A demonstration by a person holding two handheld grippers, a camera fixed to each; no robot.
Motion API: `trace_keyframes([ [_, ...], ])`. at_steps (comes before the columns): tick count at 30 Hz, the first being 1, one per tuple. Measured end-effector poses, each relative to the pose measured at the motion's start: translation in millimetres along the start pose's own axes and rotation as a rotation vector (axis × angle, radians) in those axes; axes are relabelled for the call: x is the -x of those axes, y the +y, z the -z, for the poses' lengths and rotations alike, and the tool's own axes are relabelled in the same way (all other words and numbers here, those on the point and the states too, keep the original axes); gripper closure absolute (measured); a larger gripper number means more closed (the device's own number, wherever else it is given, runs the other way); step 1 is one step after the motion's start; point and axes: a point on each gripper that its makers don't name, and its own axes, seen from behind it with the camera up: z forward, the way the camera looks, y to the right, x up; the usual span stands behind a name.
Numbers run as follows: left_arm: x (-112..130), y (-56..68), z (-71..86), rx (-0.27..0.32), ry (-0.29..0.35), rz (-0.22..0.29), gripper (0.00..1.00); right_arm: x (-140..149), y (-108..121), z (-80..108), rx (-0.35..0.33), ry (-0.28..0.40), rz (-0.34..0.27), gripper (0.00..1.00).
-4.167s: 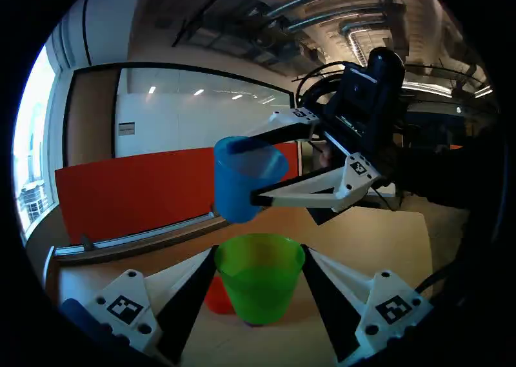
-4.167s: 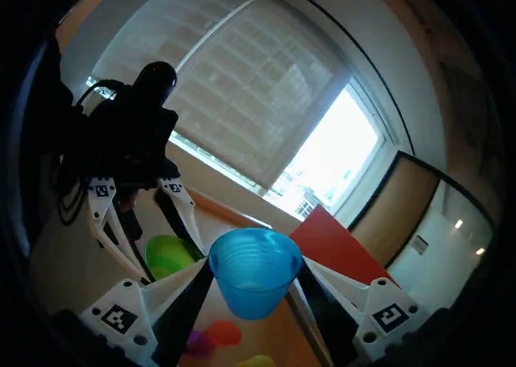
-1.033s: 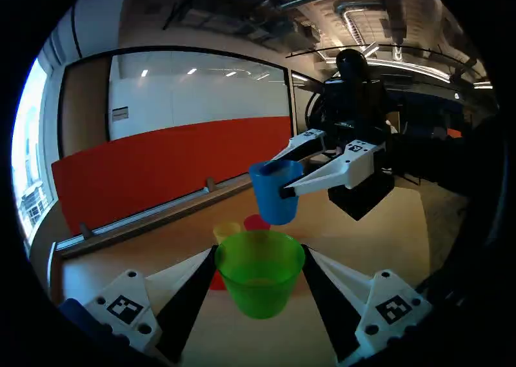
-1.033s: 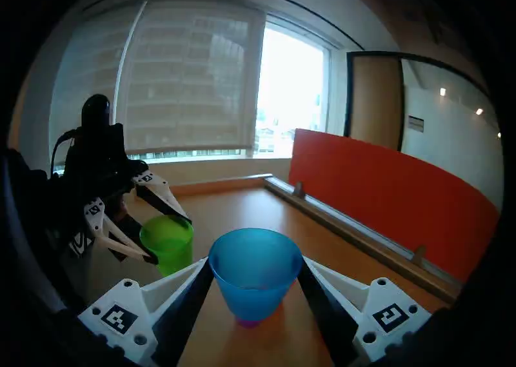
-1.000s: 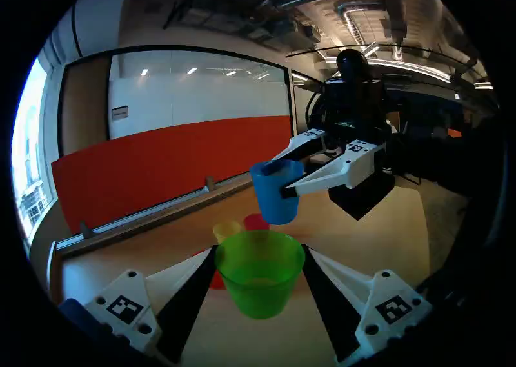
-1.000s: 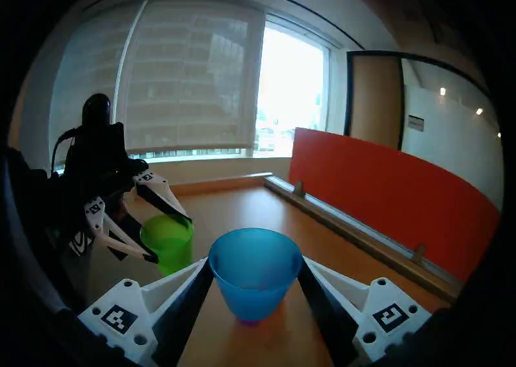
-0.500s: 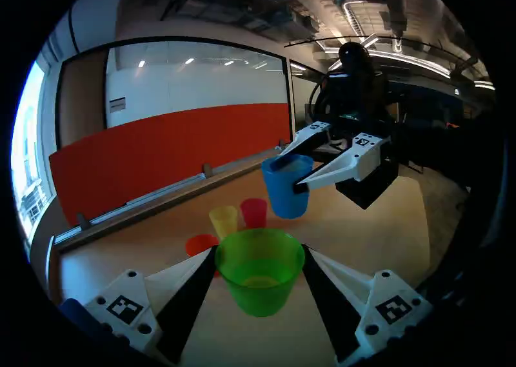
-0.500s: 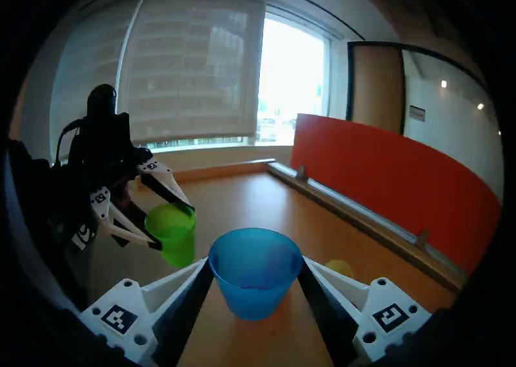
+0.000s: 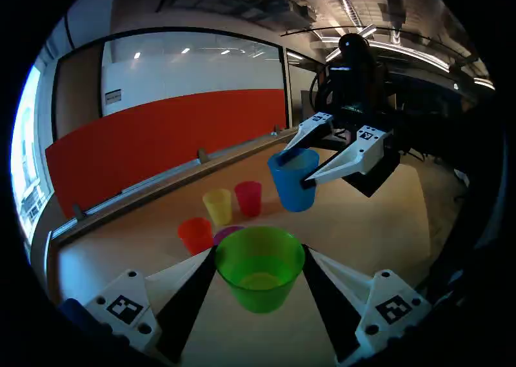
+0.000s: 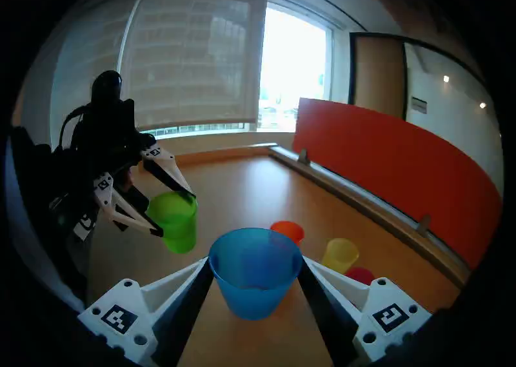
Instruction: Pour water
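Note:
In the left gripper view, my left gripper (image 9: 259,278) is shut on a green cup (image 9: 260,277) that stands upright with a little water at its bottom. Farther off in that view the right gripper (image 9: 303,170) holds a blue cup (image 9: 293,179) upright above the wooden table (image 9: 361,225). In the right gripper view, my right gripper (image 10: 255,283) is shut on the blue cup (image 10: 255,280). To its left there, the left gripper (image 10: 169,212) carries the green cup (image 10: 174,222) in the air.
Small cups stand on the table: orange (image 9: 195,235), yellow (image 9: 218,206), red (image 9: 248,198) and a purple one (image 9: 226,233) partly behind the green cup. A red partition (image 9: 161,141) runs along the table's far edge. A bright window (image 10: 293,77) lies beyond.
Both grippers have come lower and tipped down toward the table, so more small cups show. The blue cup, tilted over the green cup 4.2 s ago, now stands upright and farther away.

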Motion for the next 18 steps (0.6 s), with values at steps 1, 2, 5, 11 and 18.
trace_keyframes([
  [1,2,0.6,-0.4,0.001,-0.004,0.0,0.1,2,0,0.3,-0.001,-0.005,0.001,0.09],
  [2,4,1.2,-0.8,0.001,-0.007,0.0,0.1,5,-1,0.7,-0.001,-0.008,0.001,0.09],
  [5,10,3.3,-1.8,0.005,-0.019,0.0,0.1,12,-2,1.5,-0.003,-0.023,0.002,0.09],
  [11,23,8.2,-4.9,0.014,-0.045,-0.002,0.1,27,-6,1.7,-0.009,-0.057,0.001,0.09],
  [18,37,13.9,-8.8,0.024,-0.075,-0.005,0.1,46,-11,1.0,-0.018,-0.092,0.001,0.09],
])
